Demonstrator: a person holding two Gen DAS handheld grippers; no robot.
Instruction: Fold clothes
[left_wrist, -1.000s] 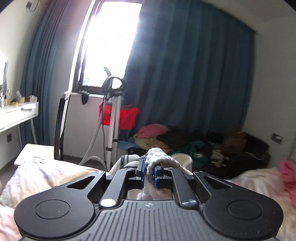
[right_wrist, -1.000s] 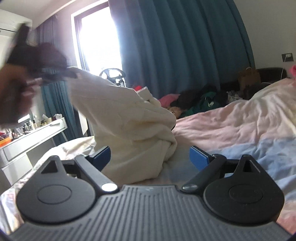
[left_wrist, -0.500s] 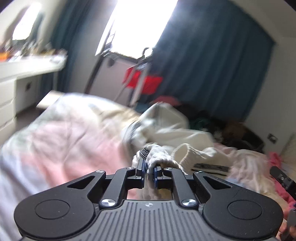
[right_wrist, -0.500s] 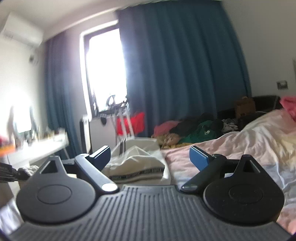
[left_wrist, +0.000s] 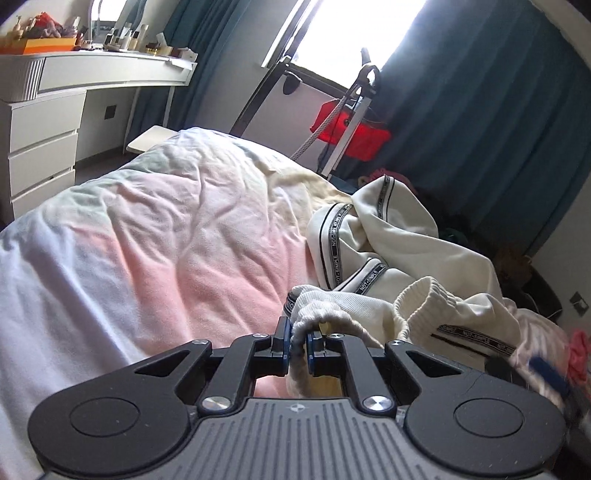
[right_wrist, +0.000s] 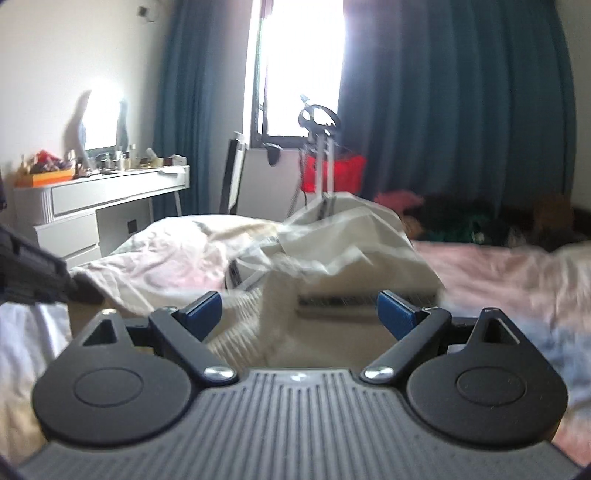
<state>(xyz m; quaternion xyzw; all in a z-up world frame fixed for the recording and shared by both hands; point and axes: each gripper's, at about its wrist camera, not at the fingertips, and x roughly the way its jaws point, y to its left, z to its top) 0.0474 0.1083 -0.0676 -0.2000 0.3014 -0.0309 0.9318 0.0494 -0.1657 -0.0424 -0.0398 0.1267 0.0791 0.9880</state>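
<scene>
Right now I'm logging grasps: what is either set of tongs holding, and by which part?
The left tongs are shut on the cream sweatshirt, pinching its ribbed edge. The right tongs stand open, holding nothing.

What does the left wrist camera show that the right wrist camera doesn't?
Only the left wrist view shows the left gripper shut on a ribbed edge of the cream sweatshirt, with its lettered stripe readable. Only the right wrist view shows the right gripper open and holding nothing, and a lit mirror. Both show the bed, the dresser and the blue curtains.
</scene>
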